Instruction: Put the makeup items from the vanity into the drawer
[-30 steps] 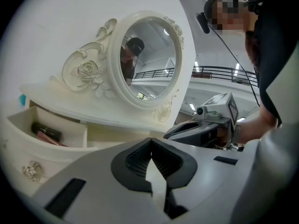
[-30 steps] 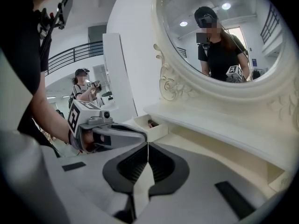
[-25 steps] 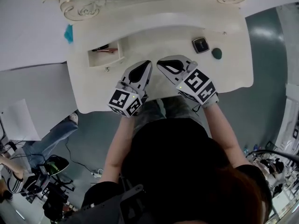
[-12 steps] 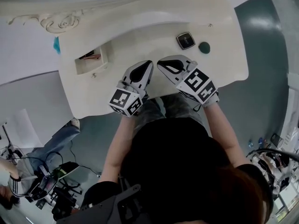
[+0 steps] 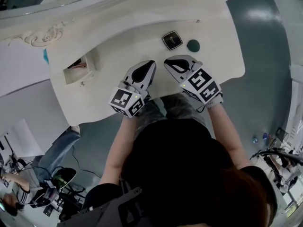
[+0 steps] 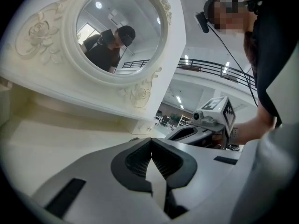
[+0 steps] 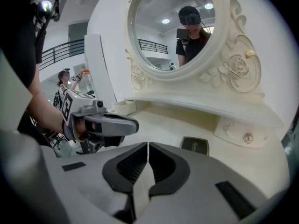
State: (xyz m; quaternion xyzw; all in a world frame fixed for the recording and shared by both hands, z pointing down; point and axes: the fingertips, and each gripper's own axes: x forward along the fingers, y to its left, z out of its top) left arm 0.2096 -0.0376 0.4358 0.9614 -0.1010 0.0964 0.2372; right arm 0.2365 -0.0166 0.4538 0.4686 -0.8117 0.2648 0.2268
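Note:
A black square compact (image 5: 172,39) and a dark green round item (image 5: 192,45) lie on the cream vanity top (image 5: 118,37), just beyond my right gripper (image 5: 168,63). A small drawer (image 5: 78,70) stands open at the left with a few thin items inside. My left gripper (image 5: 150,63) hovers beside the right one over the vanity's front middle. Both are shut and hold nothing. The right gripper view shows the compact (image 7: 195,145) ahead, the open drawer (image 7: 124,107) far left, and the left gripper (image 7: 133,123). In the left gripper view its own jaws (image 6: 151,143) meet, pad to pad.
An oval mirror (image 7: 177,27) in a carved frame rises behind the top. A closed small drawer with a knob (image 7: 248,137) sits at the right under the shelf. A grey floor (image 5: 265,56) lies right of the vanity; people and gear (image 5: 42,188) are at lower left.
The head view has swung, so the vanity, compact and open drawer sit further left in the frame. Both grippers stay shut, side by side, in about the same place.

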